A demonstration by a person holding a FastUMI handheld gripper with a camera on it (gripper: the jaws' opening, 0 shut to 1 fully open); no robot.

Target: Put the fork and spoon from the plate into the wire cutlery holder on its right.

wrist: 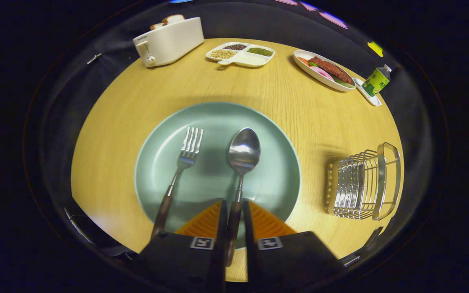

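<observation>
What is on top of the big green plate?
On the round pale green plate lie a steel fork with a dark handle and a matching steel spoon. The gripper has its jaws closed on the spoon's handle, covering its end and the plate's near rim.

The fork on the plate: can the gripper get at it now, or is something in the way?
Probably not at once: the gripper has its fingers closed on the spoon handle. The fork lies uncovered beside it on the plate.
</observation>
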